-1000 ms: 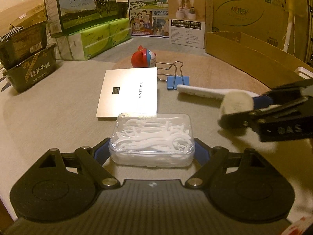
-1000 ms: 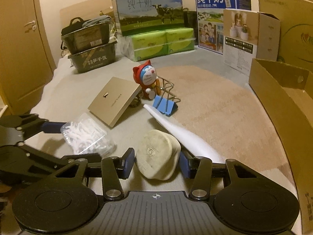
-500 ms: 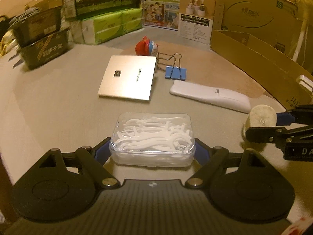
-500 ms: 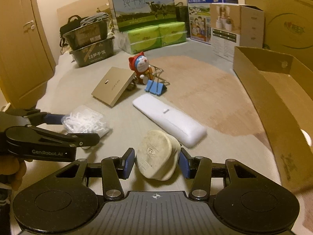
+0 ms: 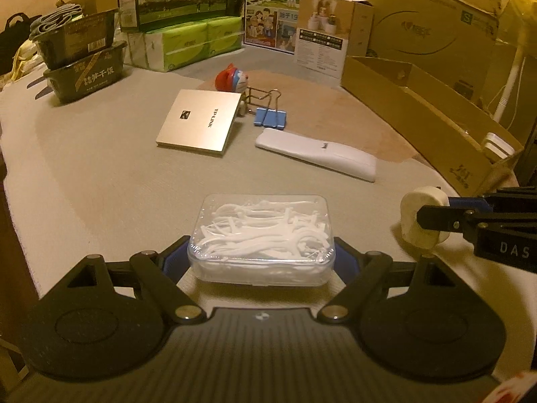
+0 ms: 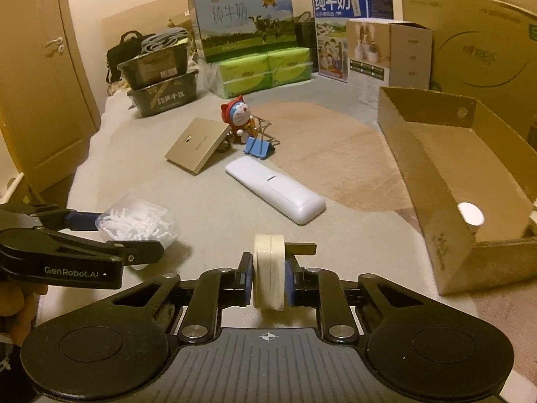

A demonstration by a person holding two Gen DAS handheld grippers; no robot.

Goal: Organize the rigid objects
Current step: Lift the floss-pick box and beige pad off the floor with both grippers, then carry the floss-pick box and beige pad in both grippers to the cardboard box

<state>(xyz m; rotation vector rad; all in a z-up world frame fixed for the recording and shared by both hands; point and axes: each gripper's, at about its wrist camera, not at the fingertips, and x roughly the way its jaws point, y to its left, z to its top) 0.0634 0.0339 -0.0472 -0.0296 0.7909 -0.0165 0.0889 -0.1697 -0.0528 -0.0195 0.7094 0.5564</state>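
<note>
My left gripper (image 5: 261, 255) is shut on a clear plastic box of white floss picks (image 5: 261, 235), held above the beige cloth; it also shows in the right wrist view (image 6: 134, 223). My right gripper (image 6: 268, 277) is shut on a cream round case (image 6: 268, 270), held on edge; it shows in the left wrist view (image 5: 421, 221) at right. On the cloth lie a white remote (image 6: 275, 194), a blue binder clip (image 6: 258, 147), a gold TP-LINK box (image 5: 199, 124) and a Doraemon figure (image 6: 238, 116).
An open cardboard tray (image 6: 433, 181) stands at the right with a white cup (image 6: 471, 213) inside. Milk cartons (image 6: 245, 23), green tissue packs (image 6: 261, 70), a white carton (image 6: 372, 57) and dark trays (image 6: 161, 90) line the back. A door (image 6: 40, 77) is at left.
Both grippers have lifted and pulled back from the remote with their loads. The cream case in the right gripper has turned from face-on to edge-on.
</note>
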